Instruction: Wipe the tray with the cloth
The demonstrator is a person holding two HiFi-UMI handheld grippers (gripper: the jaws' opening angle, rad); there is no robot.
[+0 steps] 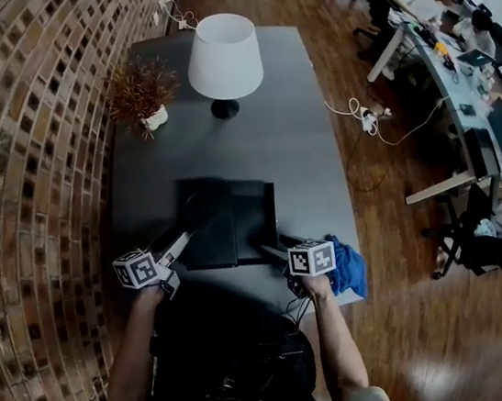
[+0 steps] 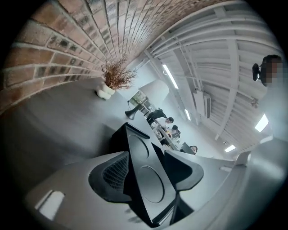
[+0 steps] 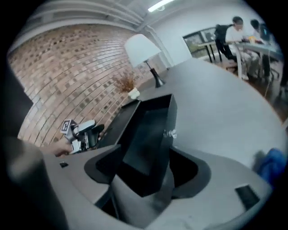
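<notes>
On the dark grey table [image 1: 303,156] I count one black tray [image 1: 252,223], one blue cloth [image 1: 346,266], one lamp [image 1: 227,57] with a white shade and one dry plant [image 1: 141,91] in a small white pot. The tray lies near the front edge, before the person. The cloth lies crumpled and free at the table's right edge, near the tray but apart from it. The person holds two grippers, one in each hand. The left gripper [image 1: 180,241] is at the tray's near left corner, the right gripper [image 1: 272,252] at its near right corner. Both pairs of jaws stand wide apart, and a part of the tray reaches between each pair without being pinched. One brick wall [image 1: 31,118] runs along the table's left side.
</notes>
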